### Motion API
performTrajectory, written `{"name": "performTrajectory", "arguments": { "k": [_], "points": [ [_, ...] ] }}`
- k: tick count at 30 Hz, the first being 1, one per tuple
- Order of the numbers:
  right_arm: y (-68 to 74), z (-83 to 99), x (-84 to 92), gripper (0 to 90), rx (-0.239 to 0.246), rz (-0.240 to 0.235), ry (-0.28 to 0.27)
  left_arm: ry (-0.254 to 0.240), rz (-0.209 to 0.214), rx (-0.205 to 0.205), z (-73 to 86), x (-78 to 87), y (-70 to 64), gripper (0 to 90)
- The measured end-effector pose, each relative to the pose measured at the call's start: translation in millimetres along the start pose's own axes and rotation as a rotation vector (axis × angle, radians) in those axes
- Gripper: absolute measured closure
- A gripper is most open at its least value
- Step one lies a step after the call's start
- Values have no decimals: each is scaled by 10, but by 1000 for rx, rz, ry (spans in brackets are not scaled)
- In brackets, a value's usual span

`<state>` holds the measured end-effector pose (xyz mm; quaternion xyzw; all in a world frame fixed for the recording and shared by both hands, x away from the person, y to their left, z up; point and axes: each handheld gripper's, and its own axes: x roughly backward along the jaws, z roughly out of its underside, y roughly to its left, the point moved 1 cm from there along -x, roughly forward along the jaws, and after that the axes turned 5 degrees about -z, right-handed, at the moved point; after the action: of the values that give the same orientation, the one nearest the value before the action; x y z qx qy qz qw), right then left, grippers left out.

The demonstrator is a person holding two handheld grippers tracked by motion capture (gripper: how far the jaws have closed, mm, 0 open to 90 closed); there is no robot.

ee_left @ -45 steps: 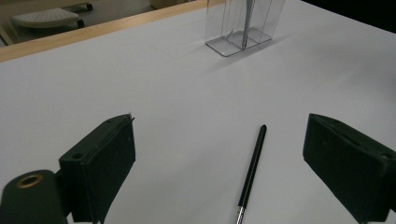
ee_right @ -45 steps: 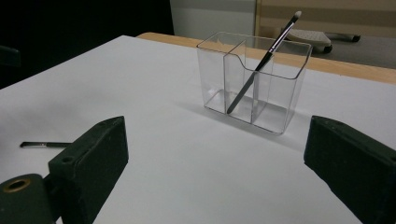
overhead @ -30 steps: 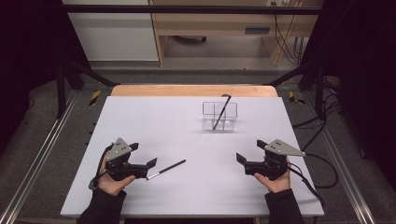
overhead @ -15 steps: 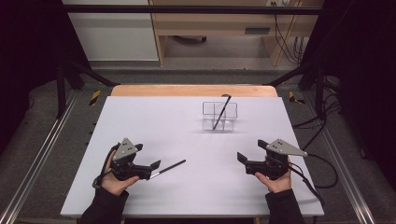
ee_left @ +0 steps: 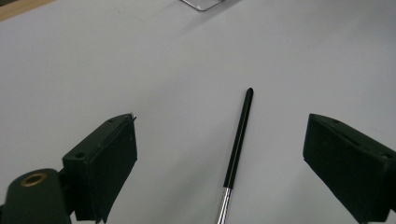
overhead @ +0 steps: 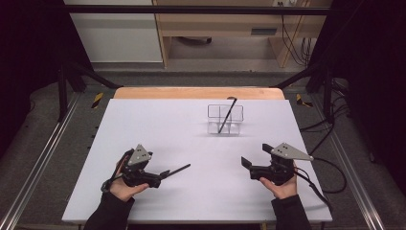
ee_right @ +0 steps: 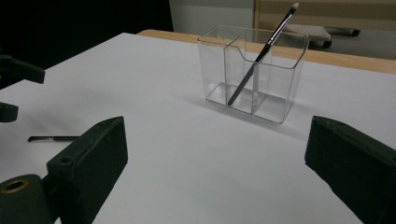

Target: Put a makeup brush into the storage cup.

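Two brushes: one (ee_left: 238,140) lies between the released left gripper (ee_left: 219,158), one (ee_right: 261,53) stands in the organizer (ee_right: 280,88); right gripper (ee_right: 215,163) released

Grey floor (overhead: 43,158), wooden shelf (overhead: 225,19) behind white table (overhead: 143,120).

Brush (ee_left: 237,144) between left claw's (ee_left: 219,158) jaws

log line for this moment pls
left claw: open around brush on table | right claw: open, empty | holder: one brush inside
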<state>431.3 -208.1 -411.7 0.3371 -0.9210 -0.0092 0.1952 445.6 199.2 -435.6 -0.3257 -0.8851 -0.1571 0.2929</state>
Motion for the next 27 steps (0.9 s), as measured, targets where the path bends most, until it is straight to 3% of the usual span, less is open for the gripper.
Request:
{"name": "performTrajectory", "arguments": {
  "k": [14, 21, 27],
  "points": [
    [26, 27, -51, 80, 2, -18, 31, 148, 12, -71, 99, -247, -115, 164],
    [27, 39, -68, 78, 9, -14, 43, 197, 15, -107, 126, -313, -161, 224],
    [31, 48, -84, 77, 11, -12, 51, 229, 26, -110, 143, -348, -178, 315]
  ]
}}
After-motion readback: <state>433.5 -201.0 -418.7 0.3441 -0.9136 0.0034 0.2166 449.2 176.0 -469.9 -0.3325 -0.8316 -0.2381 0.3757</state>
